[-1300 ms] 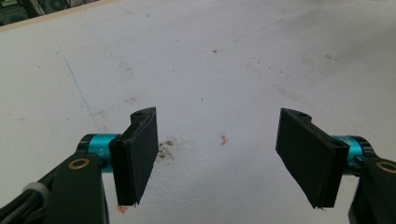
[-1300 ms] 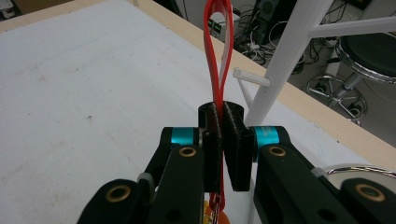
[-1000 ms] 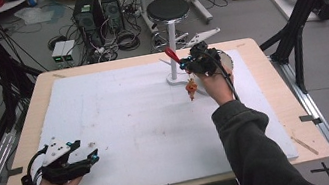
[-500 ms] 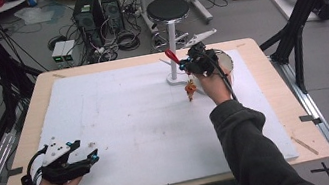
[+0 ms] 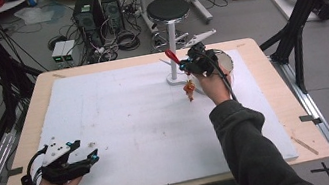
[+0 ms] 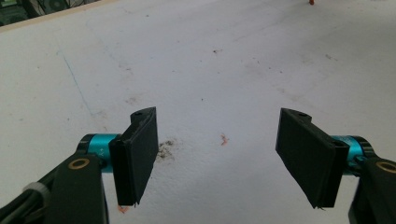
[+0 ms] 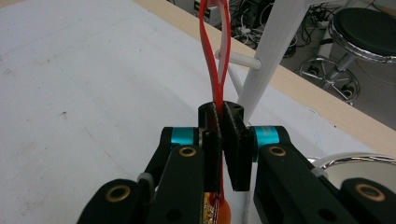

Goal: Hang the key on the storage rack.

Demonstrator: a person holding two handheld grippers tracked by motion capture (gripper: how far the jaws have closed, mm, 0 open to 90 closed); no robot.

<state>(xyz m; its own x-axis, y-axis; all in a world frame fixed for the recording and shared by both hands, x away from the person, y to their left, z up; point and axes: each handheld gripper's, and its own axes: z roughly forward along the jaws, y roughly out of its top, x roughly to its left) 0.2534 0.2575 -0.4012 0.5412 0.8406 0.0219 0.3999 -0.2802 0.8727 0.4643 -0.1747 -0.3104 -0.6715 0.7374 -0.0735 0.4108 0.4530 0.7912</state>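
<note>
Your right gripper (image 7: 220, 140) was clamped tight on a thin, glossy red strap loop (image 7: 215, 60), pinched flat between its black jaws with the loop sticking up past them. In the high view that same gripper (image 5: 187, 65) sat at the far right of the table, and a small orange charm (image 5: 189, 90) dangled below it, just off the board. The loop was right up against a white plastic stand (image 5: 174, 73) with slim slanted arms, its round base sitting on the board. A shiny metal bowl (image 5: 225, 62) was just to the right of your hand.

Your left gripper (image 5: 93, 157) rested at the near left corner, jaws spread wide with nothing between them. Its flat matte black pads (image 6: 140, 154) hovered over the white foam board (image 6: 210, 70), which looked scuffed, with grey smudges and little orange specks. The board lay on a pale wooden table (image 5: 19, 147).
</note>
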